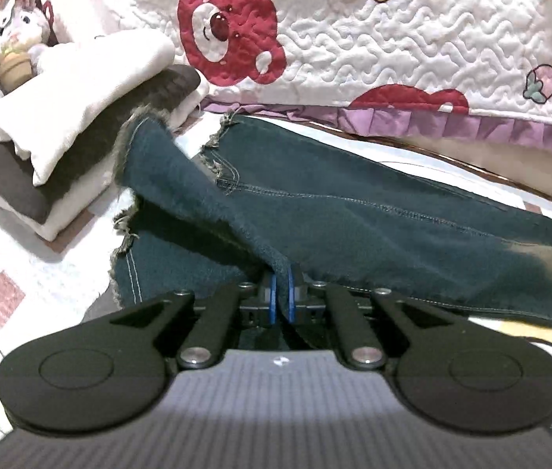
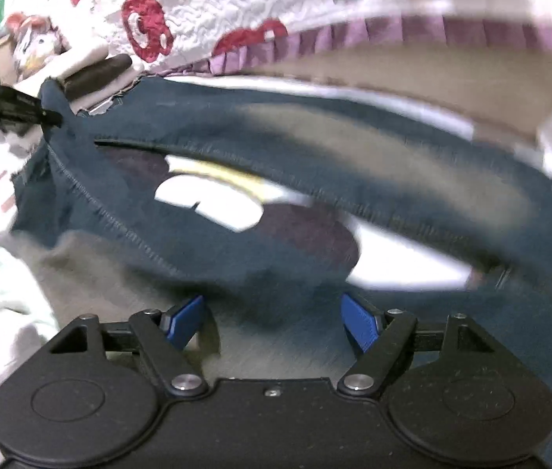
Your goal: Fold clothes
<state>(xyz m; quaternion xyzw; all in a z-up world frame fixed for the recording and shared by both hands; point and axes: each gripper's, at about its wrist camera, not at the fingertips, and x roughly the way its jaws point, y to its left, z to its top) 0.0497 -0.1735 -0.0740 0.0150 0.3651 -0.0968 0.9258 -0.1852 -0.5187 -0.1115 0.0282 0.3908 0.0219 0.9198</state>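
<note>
While a stack of folded white and dark grey garments [image 1: 61, 152] already sits beside the grey-and-pink plush toy [image 1: 6, 39], one pair of dark blue denim jeans with frayed hems [image 1: 354, 219] lies spread in front of that stack, not yet folded flat. The left gripper [image 1: 282, 293] is clamped on a raised edge of one leg; the right gripper [image 2: 272, 318] hangs with its blue fingers apart over the denim — blurred, holding nothing. Counted: one stack of roughly four folded pieces, one pair of jeans, one plush toy, two grippers. I judge the job partly done — the jeans remain.
</note>
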